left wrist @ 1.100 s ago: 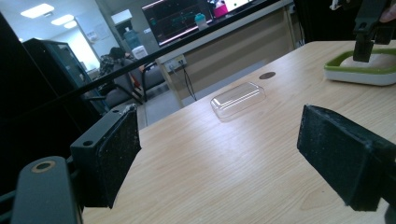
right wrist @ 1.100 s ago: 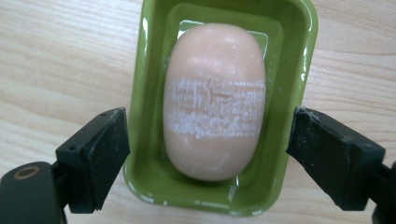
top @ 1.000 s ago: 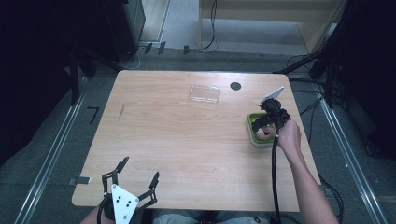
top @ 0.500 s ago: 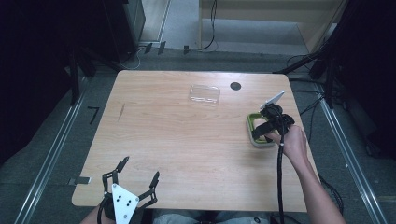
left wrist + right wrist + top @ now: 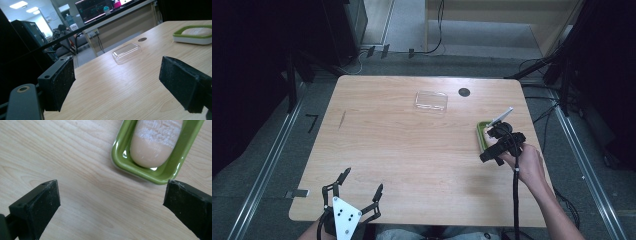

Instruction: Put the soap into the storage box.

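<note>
The table [image 5: 412,150] is pale wood with rounded corners, and the floor [image 5: 262,165] around it is dark. The left gripper [image 5: 353,192] hangs over the near edge by the near left corner, its jaws spread wide and empty; in the left gripper view its pads [image 5: 60,82] frame bare wood. The right gripper [image 5: 492,152], held in a hand [image 5: 529,165], sits low by the right edge, jaws wide apart and holding nothing. A green dish [image 5: 155,173] lies just beyond it, near the right edge, holding a pale soap bar [image 5: 155,147]. A clear lid [image 5: 431,100] rests near the far edge, a small dark disc [image 5: 464,92] beside it.
</note>
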Action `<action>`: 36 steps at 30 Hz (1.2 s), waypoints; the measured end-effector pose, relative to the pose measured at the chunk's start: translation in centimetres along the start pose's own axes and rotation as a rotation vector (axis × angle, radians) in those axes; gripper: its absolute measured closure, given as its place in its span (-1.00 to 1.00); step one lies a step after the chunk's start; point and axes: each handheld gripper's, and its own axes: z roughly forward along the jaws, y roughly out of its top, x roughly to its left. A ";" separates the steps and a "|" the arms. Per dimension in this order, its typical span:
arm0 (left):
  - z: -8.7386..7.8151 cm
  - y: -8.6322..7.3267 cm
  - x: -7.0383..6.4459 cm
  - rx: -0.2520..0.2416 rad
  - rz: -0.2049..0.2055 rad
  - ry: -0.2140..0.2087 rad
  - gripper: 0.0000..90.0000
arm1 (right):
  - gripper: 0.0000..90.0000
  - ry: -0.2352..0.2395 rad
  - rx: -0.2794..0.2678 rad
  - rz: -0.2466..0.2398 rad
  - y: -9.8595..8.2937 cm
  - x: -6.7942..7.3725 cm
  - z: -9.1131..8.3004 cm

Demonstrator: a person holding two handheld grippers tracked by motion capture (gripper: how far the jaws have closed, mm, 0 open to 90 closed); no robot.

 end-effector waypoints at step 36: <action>0.0 0.1 0.0 0.004 0.001 0.001 -0.69 | -1.00 0.045 0.107 -0.121 -7.8 3.5 3.8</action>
